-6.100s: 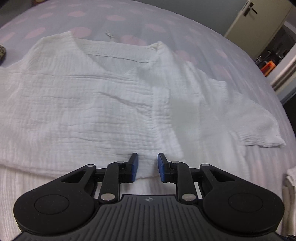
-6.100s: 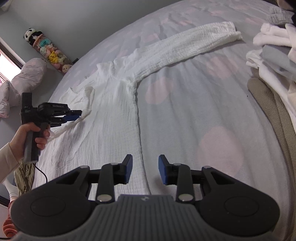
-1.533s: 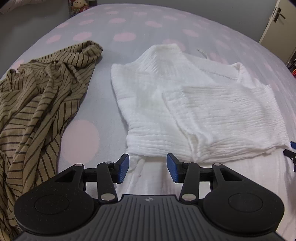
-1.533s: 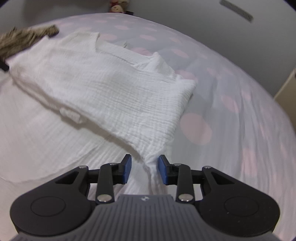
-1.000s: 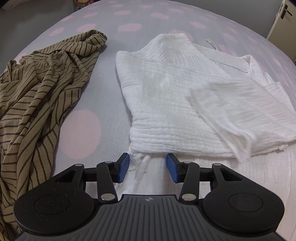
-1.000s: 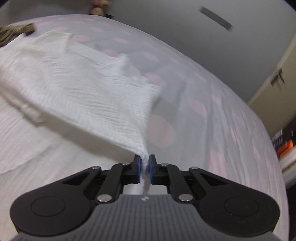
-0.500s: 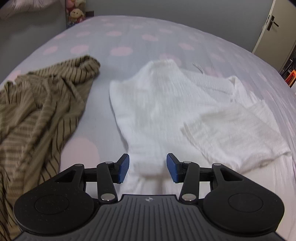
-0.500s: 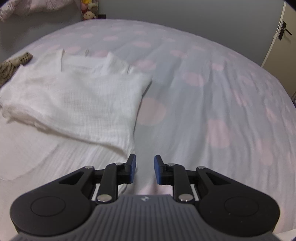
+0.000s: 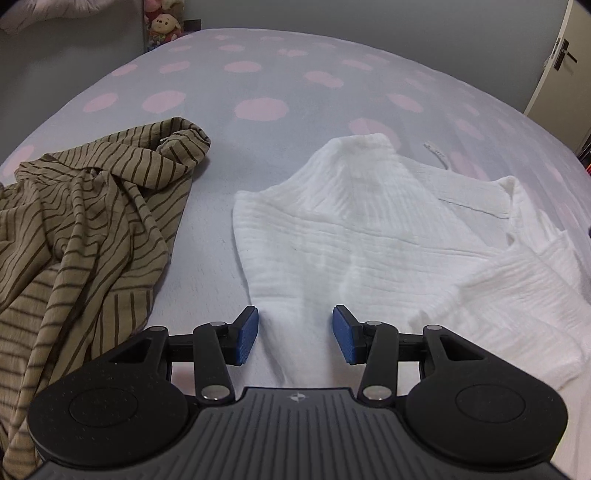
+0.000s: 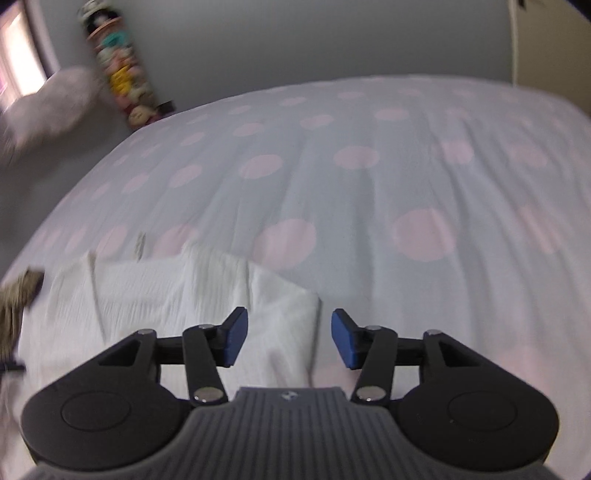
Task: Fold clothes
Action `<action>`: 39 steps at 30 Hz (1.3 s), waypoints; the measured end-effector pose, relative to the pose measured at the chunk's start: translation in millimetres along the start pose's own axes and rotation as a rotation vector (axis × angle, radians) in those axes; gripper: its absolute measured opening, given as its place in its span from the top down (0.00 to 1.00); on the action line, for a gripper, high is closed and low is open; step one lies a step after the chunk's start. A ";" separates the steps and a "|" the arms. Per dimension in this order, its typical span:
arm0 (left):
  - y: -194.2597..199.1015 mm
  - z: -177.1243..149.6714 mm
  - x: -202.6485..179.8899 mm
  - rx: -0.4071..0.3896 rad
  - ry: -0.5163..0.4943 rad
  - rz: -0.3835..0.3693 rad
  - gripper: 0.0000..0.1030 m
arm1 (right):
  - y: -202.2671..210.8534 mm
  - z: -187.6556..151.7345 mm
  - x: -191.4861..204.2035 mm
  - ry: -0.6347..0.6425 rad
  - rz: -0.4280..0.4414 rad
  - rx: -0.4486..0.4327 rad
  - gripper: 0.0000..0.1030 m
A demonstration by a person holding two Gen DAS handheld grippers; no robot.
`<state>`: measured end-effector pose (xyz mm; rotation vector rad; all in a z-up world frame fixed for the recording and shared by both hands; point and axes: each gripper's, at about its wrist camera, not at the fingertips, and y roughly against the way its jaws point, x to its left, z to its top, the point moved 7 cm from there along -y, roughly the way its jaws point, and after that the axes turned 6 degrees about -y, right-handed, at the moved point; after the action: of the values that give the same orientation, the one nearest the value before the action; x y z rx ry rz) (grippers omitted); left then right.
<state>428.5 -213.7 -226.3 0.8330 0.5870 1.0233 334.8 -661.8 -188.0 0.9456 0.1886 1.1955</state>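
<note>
A white crinkled top [image 9: 369,236] lies partly folded on the spotted bed sheet [image 9: 258,81], with both sleeves laid over its body. My left gripper [image 9: 294,334] is open and empty, hovering over the top's lower left part. In the right wrist view the same white top [image 10: 192,295] lies low and left. My right gripper [image 10: 288,338] is open and empty above the top's right edge. That view is blurred.
A crumpled brown striped garment [image 9: 85,221] lies on the bed to the left of the white top; its tip shows in the right wrist view [image 10: 18,291]. Stuffed toys [image 9: 162,26] stand by the far wall. A door [image 9: 561,66] is at the right.
My right gripper gripped the top's right edge a second ago, let it go, opened wider and swung up toward the far bed. My left gripper stayed open and pulled back a little.
</note>
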 end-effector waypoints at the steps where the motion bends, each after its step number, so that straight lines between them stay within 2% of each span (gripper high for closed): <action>1: -3.6 0.7 2.5 0.002 0.005 0.000 0.59 | -9.5 0.5 -0.5 -0.017 -0.003 0.006 0.47; 4: -11.8 2.3 7.1 0.001 0.010 -0.002 0.59 | -32.8 -2.3 -2.0 -0.046 -0.022 0.025 0.50; 9: -14.5 4.7 6.1 -0.010 -0.002 0.003 0.59 | -41.8 -6.3 -5.1 -0.013 -0.064 0.009 0.94; 11: -15.1 5.5 5.7 -0.013 0.000 0.005 0.59 | -37.7 -2.0 -9.5 0.002 -0.080 -0.020 0.96; 15: -17.5 6.2 3.4 -0.018 0.002 0.013 0.59 | -26.3 11.9 -31.1 -0.017 -0.113 -0.086 0.97; 16: -17.9 6.4 2.9 -0.018 0.000 0.017 0.59 | -25.3 14.7 -39.5 -0.038 -0.128 -0.095 1.00; 18: -19.1 7.0 1.4 -0.018 -0.006 0.023 0.59 | -23.5 20.2 -60.8 -0.081 -0.183 -0.120 1.00; 20: -20.1 7.8 0.5 -0.018 -0.010 0.027 0.59 | -26.2 21.4 -79.3 -0.144 -0.165 -0.104 1.00; 23: -19.9 7.4 0.8 -0.022 -0.013 0.025 0.59 | -21.4 16.5 -85.7 -0.169 -0.089 -0.095 0.98; 25: -19.9 6.9 1.4 -0.024 -0.014 0.022 0.59 | -18.1 9.9 -79.4 -0.155 -0.031 -0.073 0.90; 26: -20.0 6.7 1.6 -0.025 -0.014 0.021 0.58 | -16.4 7.4 -74.8 -0.144 -0.010 -0.068 0.78; 27: -20.2 6.6 1.7 -0.026 -0.014 0.022 0.58 | -14.7 5.5 -69.2 -0.132 0.008 -0.068 0.57; 28: -20.5 6.6 1.1 -0.026 -0.015 0.026 0.58 | -12.9 3.6 -63.6 -0.119 0.026 -0.068 0.52; 34: -21.3 7.3 -2.2 -0.019 -0.015 0.052 0.58 | -15.6 -5.3 -20.0 0.016 0.044 -0.062 0.52; 37: -21.1 7.0 -1.4 -0.018 -0.008 0.047 0.58 | -27.7 -12.7 -6.5 0.086 -0.002 -0.025 0.53; 38: -20.9 6.7 -1.3 -0.019 -0.007 0.045 0.58 | -33.2 -15.9 -4.6 0.101 -0.017 -0.008 0.61; 39: -20.8 6.3 -1.3 -0.020 -0.008 0.044 0.58 | -38.6 -19.1 -3.9 0.116 -0.036 0.008 0.78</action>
<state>443.1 -222.6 -239.8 0.8350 0.5530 1.0643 349.3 -657.1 -228.5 0.8771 0.3017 1.2178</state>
